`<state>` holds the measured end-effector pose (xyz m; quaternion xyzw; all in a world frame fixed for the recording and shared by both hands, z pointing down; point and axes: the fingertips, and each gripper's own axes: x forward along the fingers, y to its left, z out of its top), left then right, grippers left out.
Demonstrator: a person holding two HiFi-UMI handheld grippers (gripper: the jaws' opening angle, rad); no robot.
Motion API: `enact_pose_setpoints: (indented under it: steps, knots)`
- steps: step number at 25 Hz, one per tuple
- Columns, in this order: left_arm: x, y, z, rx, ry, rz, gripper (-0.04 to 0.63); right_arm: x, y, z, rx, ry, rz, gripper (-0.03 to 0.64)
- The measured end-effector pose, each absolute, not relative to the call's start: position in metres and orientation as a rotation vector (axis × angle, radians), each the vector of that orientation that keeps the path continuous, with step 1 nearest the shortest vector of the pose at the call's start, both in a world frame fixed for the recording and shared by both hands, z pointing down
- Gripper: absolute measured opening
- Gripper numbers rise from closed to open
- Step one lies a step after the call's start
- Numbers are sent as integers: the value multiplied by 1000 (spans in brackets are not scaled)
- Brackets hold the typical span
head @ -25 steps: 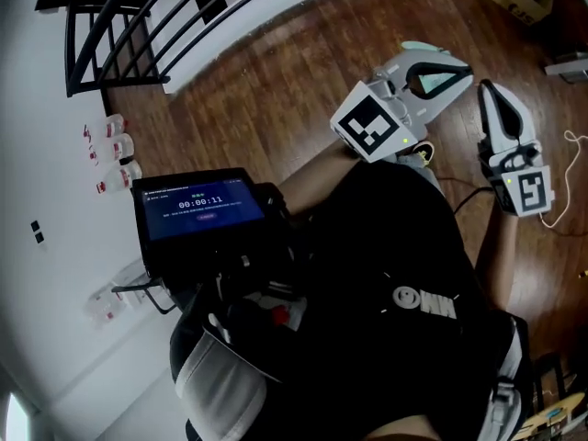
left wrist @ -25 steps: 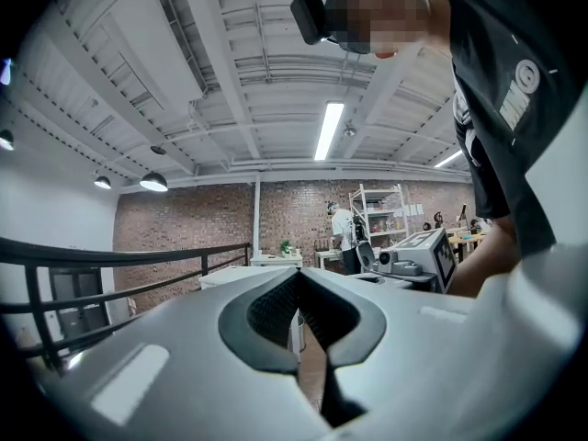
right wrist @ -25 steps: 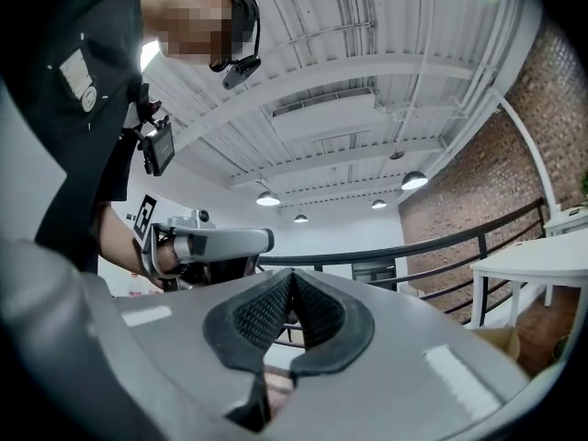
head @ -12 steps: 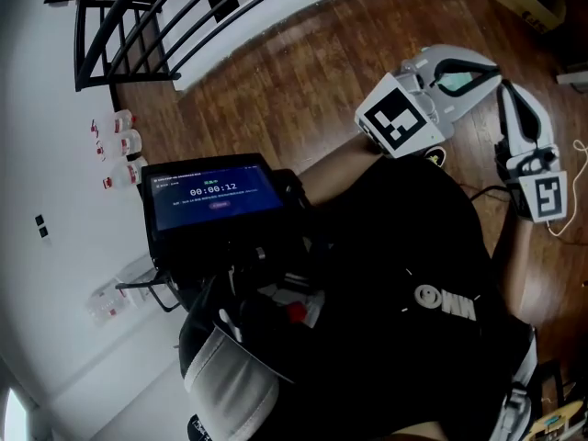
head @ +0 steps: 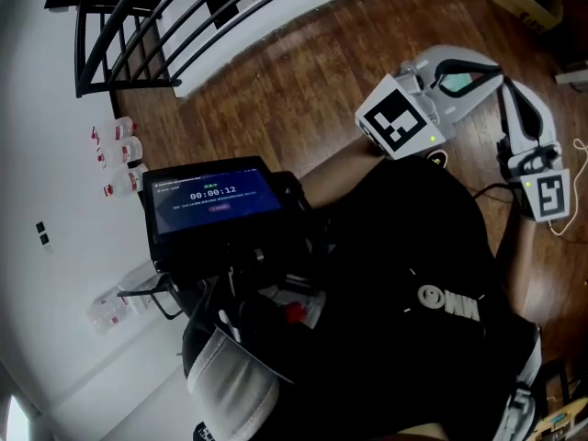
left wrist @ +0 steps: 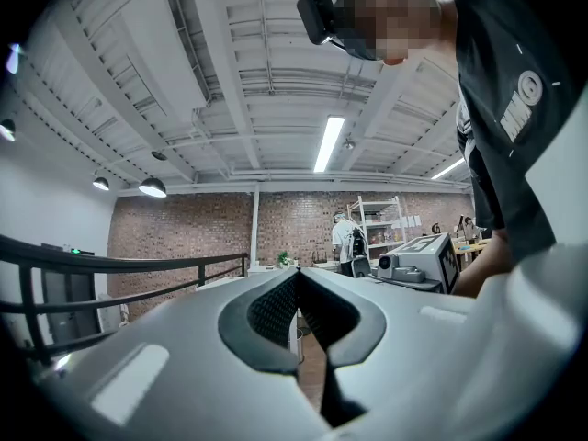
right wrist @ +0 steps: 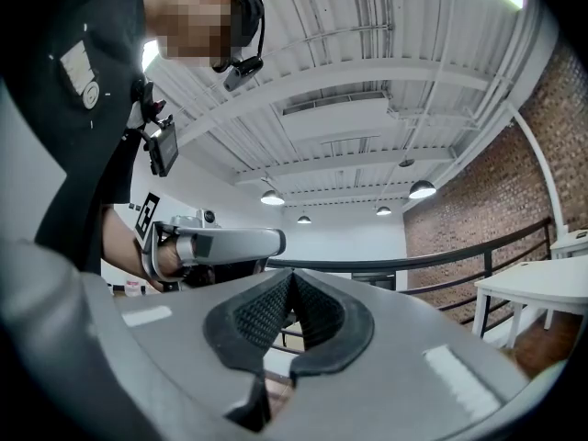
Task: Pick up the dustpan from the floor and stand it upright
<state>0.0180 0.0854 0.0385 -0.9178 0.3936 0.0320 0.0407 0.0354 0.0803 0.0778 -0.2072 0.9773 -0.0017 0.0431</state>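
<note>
The left tongs [left wrist: 296, 277] and right tongs [right wrist: 291, 277] are both closed, pads meeting on nothing, and both point level out into the room. The dustpan shows in no view, so I cannot tell where it lies; the stretch of wooden floor [head: 303, 72] under the head camera does not show it. The step in hand looks like locating and reaching it. To do that well, find it first, then bend low, open one tongs early and take the handle squarely, leaving the other free to steady.
</note>
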Motion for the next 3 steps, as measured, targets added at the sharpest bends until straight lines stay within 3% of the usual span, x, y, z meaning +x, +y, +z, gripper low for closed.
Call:
enact_pose_setpoints:
  steps: [3]
  knots:
    - [18, 84, 36, -2813, 1210, 103, 17, 34, 81, 75, -624, 2991, -1, 2]
